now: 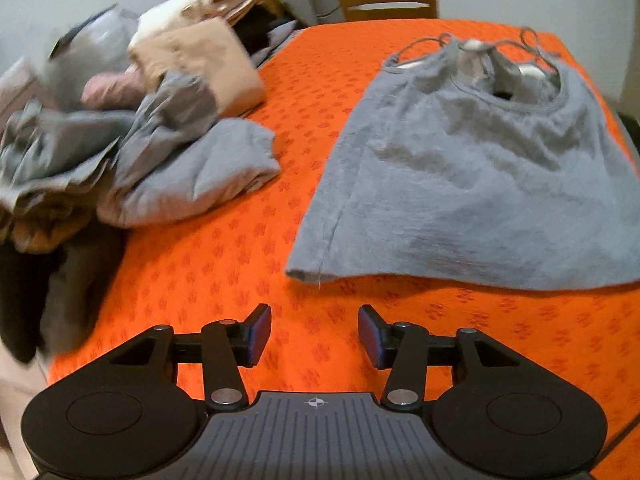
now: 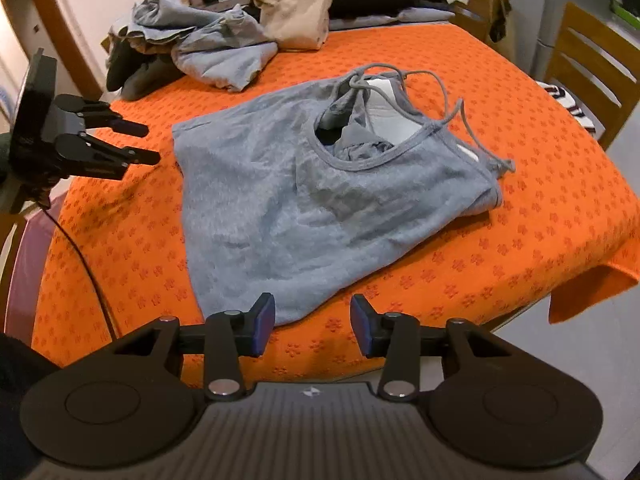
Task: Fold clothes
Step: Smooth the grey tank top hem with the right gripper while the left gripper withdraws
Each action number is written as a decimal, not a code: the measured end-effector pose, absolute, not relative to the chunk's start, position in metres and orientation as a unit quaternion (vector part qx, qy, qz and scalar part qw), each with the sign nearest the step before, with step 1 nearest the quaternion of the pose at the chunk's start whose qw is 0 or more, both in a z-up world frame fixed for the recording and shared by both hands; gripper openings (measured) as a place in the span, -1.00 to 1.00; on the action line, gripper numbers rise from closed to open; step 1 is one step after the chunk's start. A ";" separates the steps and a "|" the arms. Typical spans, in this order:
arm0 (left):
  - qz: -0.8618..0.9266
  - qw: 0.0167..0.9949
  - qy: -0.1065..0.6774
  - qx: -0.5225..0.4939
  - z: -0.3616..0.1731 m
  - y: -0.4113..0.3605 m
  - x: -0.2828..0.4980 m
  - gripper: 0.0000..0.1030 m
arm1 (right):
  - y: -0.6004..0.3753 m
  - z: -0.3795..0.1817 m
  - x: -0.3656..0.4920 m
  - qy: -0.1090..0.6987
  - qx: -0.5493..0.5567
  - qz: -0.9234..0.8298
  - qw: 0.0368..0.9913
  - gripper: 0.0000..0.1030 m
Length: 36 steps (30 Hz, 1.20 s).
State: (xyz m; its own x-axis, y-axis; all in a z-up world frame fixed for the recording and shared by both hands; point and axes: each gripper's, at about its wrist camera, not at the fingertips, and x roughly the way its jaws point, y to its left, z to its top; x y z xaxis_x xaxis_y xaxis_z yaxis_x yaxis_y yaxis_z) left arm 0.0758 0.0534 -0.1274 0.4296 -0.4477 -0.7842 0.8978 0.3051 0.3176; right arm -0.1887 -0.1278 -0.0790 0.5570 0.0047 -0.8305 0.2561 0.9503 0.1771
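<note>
Left wrist view showed no basket or bin plainly; the only thing holding anything was the table under its orange patterned tablecloth (image 1: 224, 248). On it lay one grey strappy top (image 1: 472, 184), spread flat with its hem toward the camera and its thin straps at the far end. A heap of unfolded clothes (image 1: 132, 148) sat at the cloth's left edge, its pieces too tangled to count, with a beige folded garment (image 1: 200, 64) at its far side.

The left gripper (image 1: 315, 334) hovered above bare cloth, its two fingers spread apart with nothing between them; the top's hem corner lay just ahead and slightly right of the fingertips, not touching.

In the right wrist view, the right gripper (image 2: 313, 330) also had its two fingers spread and empty. The hem of the top lay just beyond and between the fingertips, near the left blue pad (image 2: 264, 330); whether it touched could not be told. Two wooden chairs (image 2: 588, 68) stood on the far right.
</note>
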 end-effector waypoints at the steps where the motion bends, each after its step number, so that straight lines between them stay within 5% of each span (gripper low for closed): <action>1: -0.449 0.750 0.281 0.395 -0.130 0.051 0.076 -0.01 | -0.126 -0.081 -0.189 0.464 0.143 -0.076 0.871 -0.07; 12: -0.500 0.724 0.197 0.434 -0.135 0.034 0.070 -0.03 | -0.116 -0.092 -0.197 0.462 0.170 -0.104 0.864 -0.04; 17: -0.525 0.718 0.198 0.411 -0.125 0.025 0.079 -0.78 | -0.112 -0.090 -0.195 0.457 0.173 -0.091 0.868 0.01; 24: -0.523 0.746 0.256 0.324 -0.098 0.012 0.100 -0.84 | -0.099 -0.086 -0.186 0.456 0.177 -0.038 0.871 0.34; 36: -0.487 0.776 0.322 0.240 -0.076 0.000 0.125 -0.86 | -0.084 -0.107 -0.169 0.494 0.162 -0.060 0.852 0.20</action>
State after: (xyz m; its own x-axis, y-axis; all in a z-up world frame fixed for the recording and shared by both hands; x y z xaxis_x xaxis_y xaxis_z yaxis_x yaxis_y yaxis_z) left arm 0.1247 0.0003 -0.0759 0.3182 -0.6014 -0.7329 0.9103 0.4097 0.0591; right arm -0.1693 -0.0844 -0.1068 0.5045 0.0585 -0.8614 0.2624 0.9401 0.2175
